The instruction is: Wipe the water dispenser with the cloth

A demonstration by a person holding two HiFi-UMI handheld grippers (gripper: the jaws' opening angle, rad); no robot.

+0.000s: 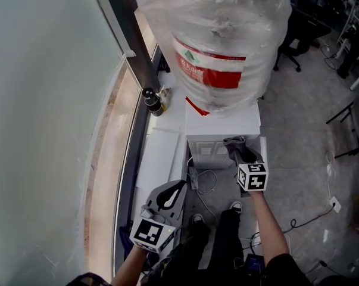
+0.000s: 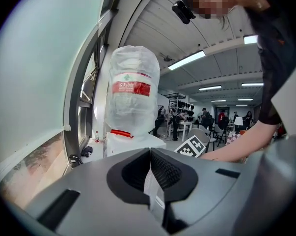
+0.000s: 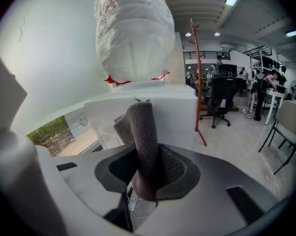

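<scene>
A white water dispenser (image 1: 222, 127) stands by the window, topped by a large bottle wrapped in clear plastic (image 1: 218, 40) with a red label. My right gripper (image 1: 240, 151) is shut on a folded dark grey cloth (image 1: 237, 146), which lies against the dispenser's front top edge. In the right gripper view the cloth (image 3: 143, 141) sticks up from the jaws just before the white dispenser body (image 3: 152, 109). My left gripper (image 1: 169, 198) hangs lower left, away from the dispenser, shut with nothing in it; its view shows the bottle (image 2: 133, 95) ahead.
A dark bottle (image 1: 150, 100) and small items sit on the white window ledge (image 1: 161, 154) left of the dispenser. Cables (image 1: 206, 183) trail on the floor below. An office chair (image 1: 298, 37) stands far right. The person's feet (image 1: 215, 210) are beneath.
</scene>
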